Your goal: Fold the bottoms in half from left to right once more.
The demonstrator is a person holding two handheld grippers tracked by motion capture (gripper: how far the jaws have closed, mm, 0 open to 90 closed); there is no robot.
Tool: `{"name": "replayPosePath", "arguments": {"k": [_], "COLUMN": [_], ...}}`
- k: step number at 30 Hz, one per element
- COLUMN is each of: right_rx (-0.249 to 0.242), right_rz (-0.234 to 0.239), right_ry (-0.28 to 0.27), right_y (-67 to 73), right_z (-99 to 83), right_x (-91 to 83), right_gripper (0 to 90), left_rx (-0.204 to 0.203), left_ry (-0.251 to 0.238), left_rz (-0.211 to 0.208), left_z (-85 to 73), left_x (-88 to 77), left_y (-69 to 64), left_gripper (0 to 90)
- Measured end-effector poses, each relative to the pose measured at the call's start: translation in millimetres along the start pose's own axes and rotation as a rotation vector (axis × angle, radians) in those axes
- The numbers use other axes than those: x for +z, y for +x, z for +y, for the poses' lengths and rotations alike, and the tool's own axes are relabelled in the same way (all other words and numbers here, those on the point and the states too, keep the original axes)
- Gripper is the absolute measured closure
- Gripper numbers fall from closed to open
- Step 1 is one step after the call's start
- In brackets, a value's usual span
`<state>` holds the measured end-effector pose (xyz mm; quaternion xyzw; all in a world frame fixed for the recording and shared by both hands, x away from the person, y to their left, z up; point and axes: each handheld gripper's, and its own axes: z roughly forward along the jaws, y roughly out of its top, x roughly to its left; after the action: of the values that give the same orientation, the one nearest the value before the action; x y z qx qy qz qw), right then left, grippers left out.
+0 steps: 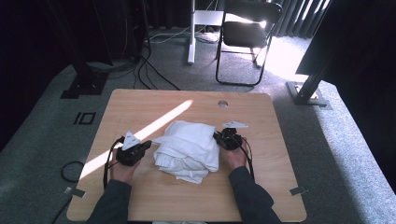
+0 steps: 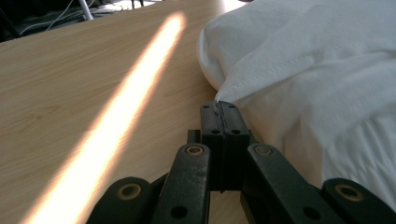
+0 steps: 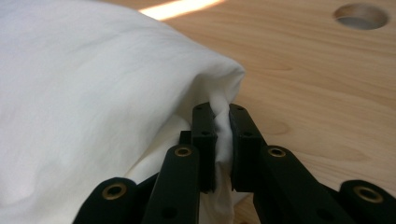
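Observation:
A crumpled white cloth (image 1: 189,149) lies in a heap at the middle of the wooden table (image 1: 261,186). My left gripper (image 1: 148,144) sits at the cloth's left edge. In the left gripper view its jaws (image 2: 219,109) are pressed together, and a pointed corner of the cloth (image 2: 317,70) runs into their tip. My right gripper (image 1: 218,136) is at the cloth's right side. In the right gripper view it (image 3: 222,116) is shut on a fold of the cloth (image 3: 93,93), with white fabric showing between the jaws.
A round cable hole (image 1: 222,103) sits near the table's far edge, also seen in the right gripper view (image 3: 360,16). A bright sun stripe (image 1: 154,123) crosses the tabletop diagonally. A black chair (image 1: 245,32) and cables stand on the carpet beyond the table.

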<state>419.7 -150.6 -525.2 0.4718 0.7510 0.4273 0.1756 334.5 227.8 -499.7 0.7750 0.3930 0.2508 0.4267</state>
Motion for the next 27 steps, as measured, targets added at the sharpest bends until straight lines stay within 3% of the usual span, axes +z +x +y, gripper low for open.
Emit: {"name": "replayPosePath", "arguments": {"k": [1,4,6,9,13,16,19,21,23,25,27], "right_rx": [0.000,0.041,0.051,0.049,0.047,0.027,0.007,0.000,-0.005,-0.030,-0.059], "right_rz": [0.000,-0.054,-0.059,-0.052,-0.045,-0.019,-0.005,0.005,0.019,0.032,0.043], "right_ry": [0.000,-0.028,-0.033,-0.027,-0.025,-0.020,-0.034,-0.049,-0.065,-0.070,-0.070], "right_y": [0.0,-7.0,-10.5,-11.3,-9.3,-6.1,-1.0,3.2,8.8,15.4,21.7], "right_z": [0.0,1.1,0.9,0.2,-0.5,1.0,4.7,7.5,9.0,8.9,7.6], "right_x": [0.0,-6.9,-8.8,-8.0,-7.1,-8.8,-15.3,-21.2,-28.1,-34.0,-38.2], "right_gripper": [83.1,83.7,83.7,83.6,82.6,71.8,58.4,54.0,51.0,49.3,46.8], "left_rx": [0.000,-0.045,-0.070,-0.034,-0.019,-0.019,0.006,0.023,0.036,0.029,-0.009], "left_ry": [0.000,-0.030,-0.037,-0.005,-0.009,-0.029,-0.052,-0.064,-0.054,-0.045,-0.014], "left_rz": [0.000,0.012,-0.010,-0.029,-0.071,-0.059,-0.038,-0.039,-0.015,-0.008,-0.010], "left_z": [0.0,-12.9,-20.6,-29.0,-33.5,-29.9,-13.2,-1.6,8.2,10.7,8.7], "left_x": [0.0,-22.7,-31.7,-36.8,-39.5,-39.5,-35.8,-31.0,-22.3,-16.7,-2.0], "left_y": [0.0,0.4,0.0,-9.1,-14.6,-13.4,-12.7,-11.2,-7.3,-3.2,11.1], "left_gripper": [90.0,90.0,90.0,90.0,90.0,81.5,76.7,73.1,68.1,65.4,62.8]}}
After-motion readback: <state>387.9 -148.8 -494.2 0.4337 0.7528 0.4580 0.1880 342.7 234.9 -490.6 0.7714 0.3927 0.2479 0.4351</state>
